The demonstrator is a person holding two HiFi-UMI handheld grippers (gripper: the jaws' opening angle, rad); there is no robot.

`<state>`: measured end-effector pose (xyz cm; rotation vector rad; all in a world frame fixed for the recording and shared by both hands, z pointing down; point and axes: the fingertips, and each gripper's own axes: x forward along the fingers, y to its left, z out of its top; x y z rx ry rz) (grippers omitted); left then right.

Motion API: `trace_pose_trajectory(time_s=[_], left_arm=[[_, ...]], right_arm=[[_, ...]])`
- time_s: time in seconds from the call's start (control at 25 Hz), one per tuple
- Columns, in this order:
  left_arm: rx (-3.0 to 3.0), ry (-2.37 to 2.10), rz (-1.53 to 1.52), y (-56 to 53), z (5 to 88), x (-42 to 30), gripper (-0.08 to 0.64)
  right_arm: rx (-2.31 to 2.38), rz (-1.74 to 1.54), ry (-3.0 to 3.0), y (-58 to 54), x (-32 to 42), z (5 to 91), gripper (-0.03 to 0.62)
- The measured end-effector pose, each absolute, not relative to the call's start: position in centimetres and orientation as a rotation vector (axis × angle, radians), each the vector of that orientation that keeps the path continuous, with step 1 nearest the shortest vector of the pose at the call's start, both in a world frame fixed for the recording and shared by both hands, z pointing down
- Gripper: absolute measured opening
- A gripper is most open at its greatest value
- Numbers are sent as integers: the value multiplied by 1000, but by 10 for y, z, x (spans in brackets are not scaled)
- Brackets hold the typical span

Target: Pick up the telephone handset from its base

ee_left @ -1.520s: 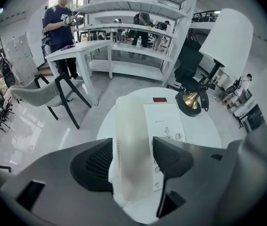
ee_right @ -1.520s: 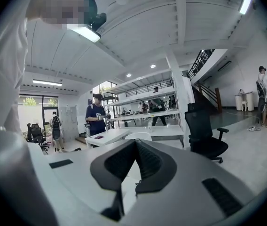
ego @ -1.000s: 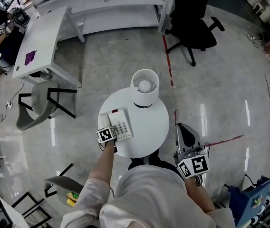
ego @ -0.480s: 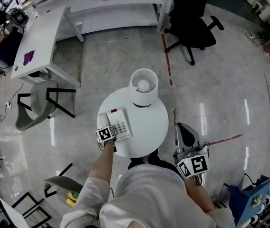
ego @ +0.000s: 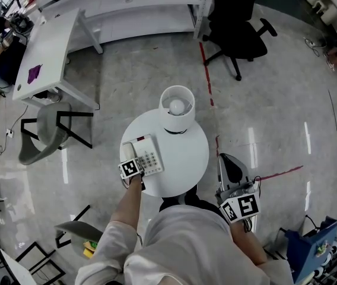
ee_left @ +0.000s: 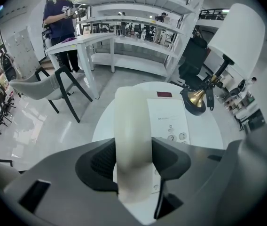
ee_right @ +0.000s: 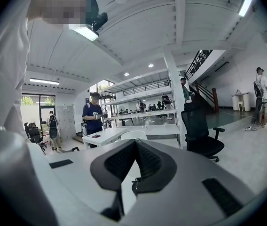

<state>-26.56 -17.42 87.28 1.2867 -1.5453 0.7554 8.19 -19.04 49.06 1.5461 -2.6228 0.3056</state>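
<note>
The round white worktop (ego: 186, 159) is seen from above. The telephone base (ee_left: 168, 119) is set at its left edge, with the keypad turned upward. The cream handset (ee_left: 132, 126) is laid along the left side of the base, its length running from the near edge toward the far one. Whether it is raised off the base cannot be told.

The left tool (ego: 133, 166) is held over the near-left edge of the worktop. It is clamped on the near part of the handset, with one dark pad pressed against each flank.

A lamp (ego: 176, 107) with a white shade and a brass foot is stood at the far edge, just beyond the base.

The right tool (ee_right: 134, 168) is held off the worktop, beside its right edge and near the person's body. It is pointed out into the room. Its jaws are brought together and nothing is held between them.

A black office chair (ego: 239, 25) is seen on the floor well beyond the far edge.
</note>
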Motion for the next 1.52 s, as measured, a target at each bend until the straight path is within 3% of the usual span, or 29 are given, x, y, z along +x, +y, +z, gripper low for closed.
trace_pose_trajectory(time_s=[0.8,1.52], left_arm=[[1518,-1651,616,-165,827,-268,224],[1833,-1697,89,-158,695,-268,224]], right_arm=[[1477,264,-2690,-187,68,484,8],[1467,236,-2755,-168,58,471,8]])
